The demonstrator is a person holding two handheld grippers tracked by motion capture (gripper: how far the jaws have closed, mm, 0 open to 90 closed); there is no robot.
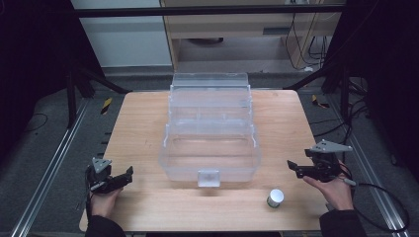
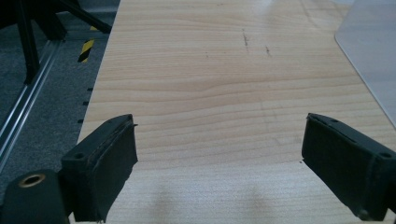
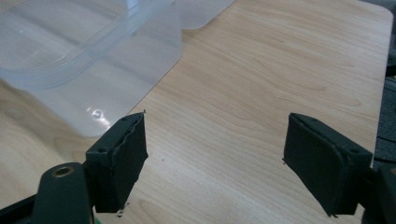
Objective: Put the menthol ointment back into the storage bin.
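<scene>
One wooden table [image 1: 148, 128] holds a clear plastic organiser box [image 1: 210, 148], lid open, at frame centre. Left gripper [image 1: 129, 173] at lower left and right gripper [image 1: 291, 167] at right both have jaws wide apart, holding nothing. To grasp the small white-capped jar [image 1: 274, 198] at lower right, I judge approaching from above is best

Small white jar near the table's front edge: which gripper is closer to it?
Right. The right gripper sits just up-right of the small white jar; the left gripper is across the table.
</scene>
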